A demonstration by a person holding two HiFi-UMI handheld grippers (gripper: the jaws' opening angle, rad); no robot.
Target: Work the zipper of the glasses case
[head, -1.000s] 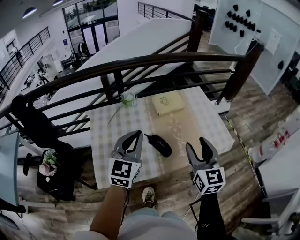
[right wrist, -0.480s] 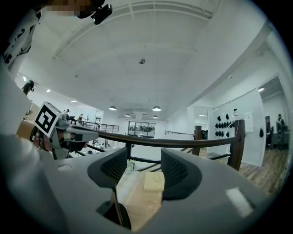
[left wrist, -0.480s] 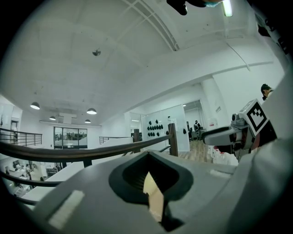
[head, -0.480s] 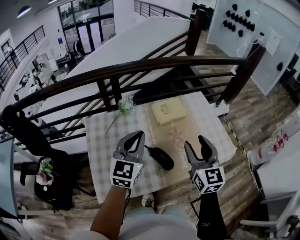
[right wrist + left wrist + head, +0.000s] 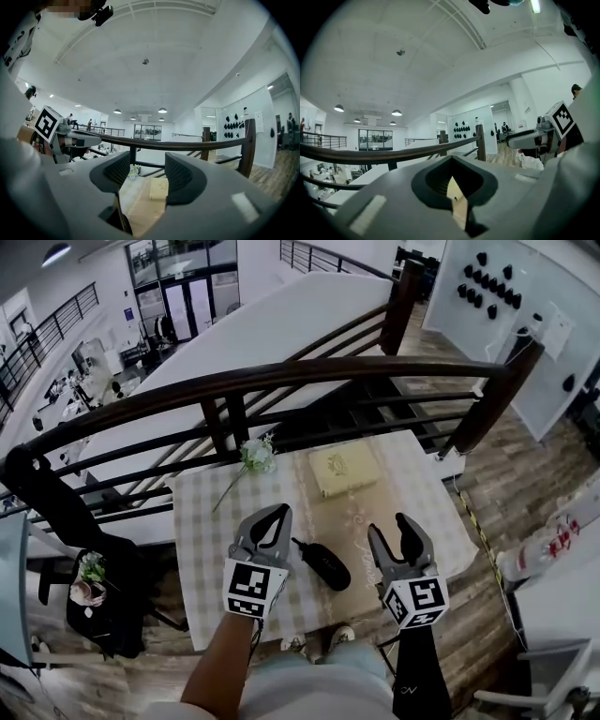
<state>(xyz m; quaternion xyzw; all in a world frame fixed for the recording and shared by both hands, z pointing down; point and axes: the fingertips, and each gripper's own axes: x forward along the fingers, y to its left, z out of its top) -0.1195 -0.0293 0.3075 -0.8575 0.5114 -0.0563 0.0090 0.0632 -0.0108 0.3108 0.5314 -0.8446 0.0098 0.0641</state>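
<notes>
1. The case [image 5: 323, 564] is a black oblong lying slantwise on the beige runner [image 5: 361, 521] of a table [image 5: 202, 549] covered in checked cloth. It lies shut and nothing touches it. A thin tab sticks out of its far-left end.
2. The left gripper [image 5: 278, 513] hovers just left of the case, above the cloth and apart from it. Its own view shows the jaws [image 5: 451, 159] closed tip to tip, with only a pale sliver of light in the hollow behind them. They hold nothing.
3. The right gripper [image 5: 390, 529] hovers to the right of the case, a little farther off than the left one, over the right edge of the runner. Its jaws [image 5: 147, 171] stand well apart with nothing between them. The runner shows through the gap.
4. Beyond the case, at the far end of the runner, lies a pale yellow folded cloth [image 5: 343, 468].
5. Beyond the case and to the left, a white flower [image 5: 255, 454] lies at the table's far edge, its stem trailing over the checks.
6. Farther beyond the case, a dark wooden railing [image 5: 281, 379] curves past the far side of the table.
7. Each gripper's view shows the other gripper at the side of the picture, marker cube towards the camera.
</notes>
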